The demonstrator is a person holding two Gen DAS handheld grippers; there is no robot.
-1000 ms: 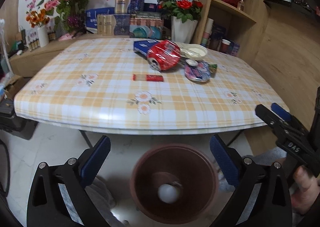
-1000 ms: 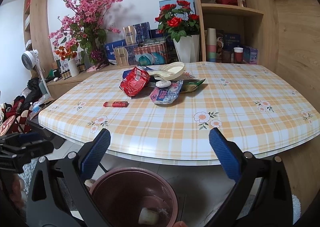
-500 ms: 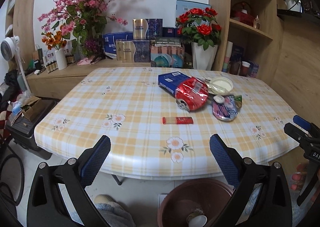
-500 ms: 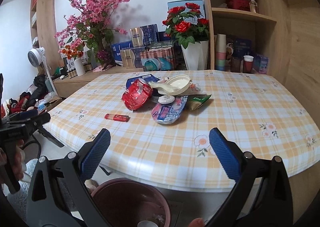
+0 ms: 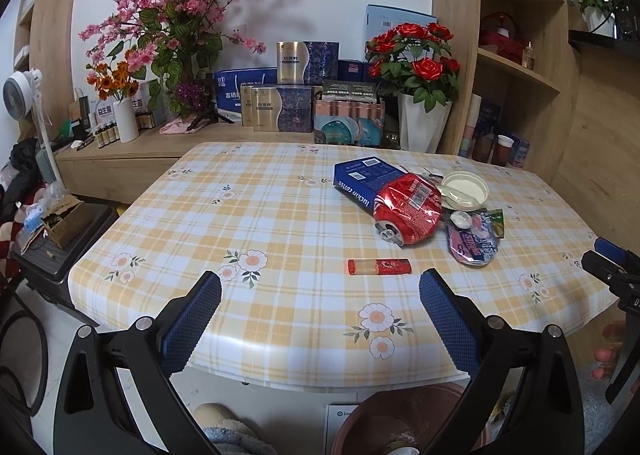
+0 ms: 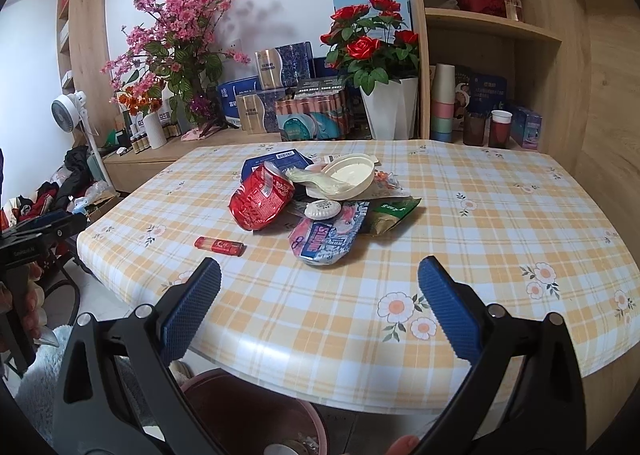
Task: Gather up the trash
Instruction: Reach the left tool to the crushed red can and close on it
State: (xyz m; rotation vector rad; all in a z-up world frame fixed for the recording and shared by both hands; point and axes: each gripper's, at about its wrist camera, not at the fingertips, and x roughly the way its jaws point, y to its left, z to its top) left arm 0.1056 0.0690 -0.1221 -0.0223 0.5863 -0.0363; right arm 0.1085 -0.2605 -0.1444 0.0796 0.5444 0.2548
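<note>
the red lighter [image 5: 379,266] lies crosswise, long axis left-right, just beyond the wide-open, empty left gripper [image 5: 320,309], nearer it than the equally open, empty right gripper [image 6: 319,309].

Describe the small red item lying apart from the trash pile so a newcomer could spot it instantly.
Start at the table with the yellow plaid cloth and find the trash pile around the crushed red can. Nearer the front edge than the can lies the red lighter, flat on its side. Unlike everything in the pile, it touches nothing else and is a slim, translucent red bar.
</note>
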